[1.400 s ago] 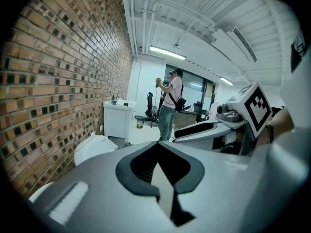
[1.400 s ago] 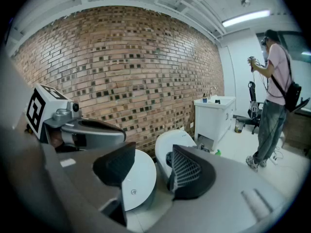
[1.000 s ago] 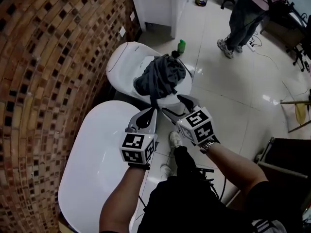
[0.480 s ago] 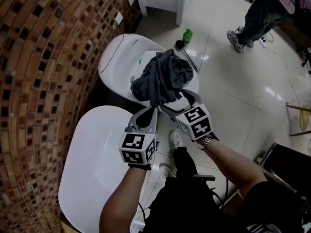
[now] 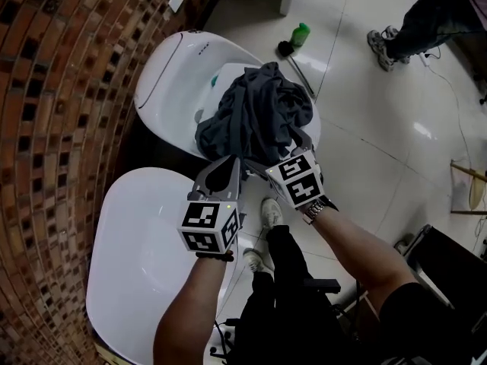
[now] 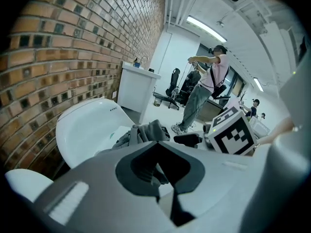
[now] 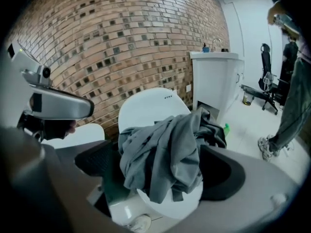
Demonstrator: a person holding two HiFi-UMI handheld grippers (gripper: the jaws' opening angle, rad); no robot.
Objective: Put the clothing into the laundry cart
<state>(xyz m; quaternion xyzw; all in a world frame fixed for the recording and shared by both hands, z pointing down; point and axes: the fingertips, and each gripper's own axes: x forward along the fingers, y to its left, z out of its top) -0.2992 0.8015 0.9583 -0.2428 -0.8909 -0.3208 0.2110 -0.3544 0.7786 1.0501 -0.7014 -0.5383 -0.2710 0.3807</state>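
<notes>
A heap of grey clothing (image 5: pixel 255 116) lies across the bowl of a white toilet (image 5: pixel 167 82) and spills over its front rim. My left gripper (image 5: pixel 227 167) is at the heap's near edge, shut on a fold of the grey cloth (image 6: pixel 146 132). My right gripper (image 5: pixel 280 155) sits just right of it. Its jaws are opening and stand wide on either side of the clothing (image 7: pixel 165 149) without pressing on it. The toilet's raised lid (image 7: pixel 150 106) stands behind the heap.
A white tub (image 5: pixel 137 265) lies at the lower left along the brick wall (image 5: pixel 53 90). A green bottle (image 5: pixel 300 33) stands on the tile floor beyond the toilet. A person's legs (image 5: pixel 426 21) are at the upper right, and a white cabinet (image 7: pixel 214 81) is further back.
Both grippers have moved forward to the heap's edge. The right gripper's jaws have spread wider. The cloth strand that hung between the grippers is no longer stretched.
</notes>
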